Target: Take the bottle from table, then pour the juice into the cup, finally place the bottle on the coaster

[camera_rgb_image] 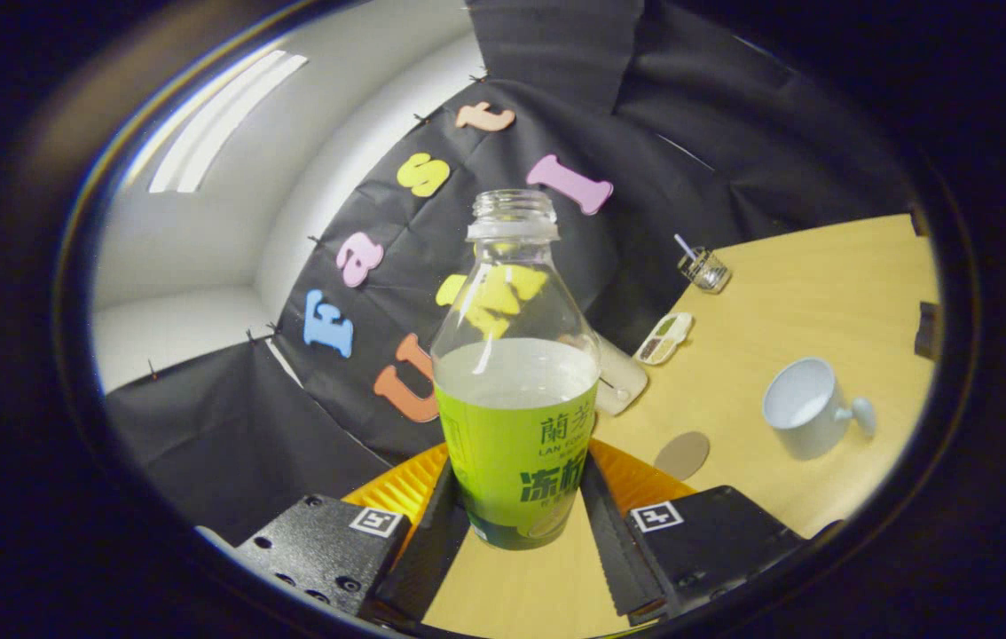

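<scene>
A clear uncapped bottle with a green label stands between my fingers, about half full of pale juice. My gripper is shut on the bottle, both fingers pressing its labelled lower body. The view is tilted, and the bottle's base hangs above the wooden table. A white cup with a handle stands on the table to the right of the bottle, its inside looking white. A round brown coaster lies flat on the table just right of the right finger, between the bottle and the cup.
Beyond the bottle on the table lie a pale flat object, a small white tray with compartments and a glass jar with a straw. A dark block sits at the table's far right edge.
</scene>
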{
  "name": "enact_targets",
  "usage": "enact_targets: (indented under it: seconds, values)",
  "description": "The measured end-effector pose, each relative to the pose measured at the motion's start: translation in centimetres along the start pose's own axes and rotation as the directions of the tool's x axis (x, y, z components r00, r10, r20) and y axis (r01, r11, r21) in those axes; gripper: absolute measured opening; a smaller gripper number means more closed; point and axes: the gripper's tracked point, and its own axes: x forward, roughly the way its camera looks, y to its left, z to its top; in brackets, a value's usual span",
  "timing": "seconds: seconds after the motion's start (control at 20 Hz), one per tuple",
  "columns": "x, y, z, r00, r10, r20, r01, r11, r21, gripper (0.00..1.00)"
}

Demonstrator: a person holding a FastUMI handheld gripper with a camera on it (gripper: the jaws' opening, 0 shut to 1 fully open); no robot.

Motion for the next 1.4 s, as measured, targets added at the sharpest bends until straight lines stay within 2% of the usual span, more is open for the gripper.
enact_targets:
  seconds: [0.15, 0.3, 0.4, 0.6, 0.8, 0.95, 1.4]
  values:
    - [-0.3, -1.9, 0.3, 0.997, -0.071, 0.039, 0.076, 0.987, -0.141, 0.79]
    - [-0.5, -3.0, 1.0, 0.989, -0.126, 0.078, 0.143, 0.947, -0.289, 0.79]
    - [-0.3, -3.6, 1.2, 0.982, -0.165, 0.093, 0.189, 0.903, -0.387, 0.79]
    - [2.2, -4.3, 1.1, 0.962, -0.252, 0.105, 0.265, 0.775, -0.574, 0.79]
    - [4.9, -5.1, 1.7, 0.949, -0.294, 0.112, 0.295, 0.708, -0.641, 0.79]
    - [6.7, -5.0, 1.6, 0.953, -0.278, 0.12, 0.288, 0.706, -0.647, 0.79]
    - [12.1, -7.4, 2.3, 0.928, -0.352, 0.124, 0.338, 0.654, -0.677, 0.8]
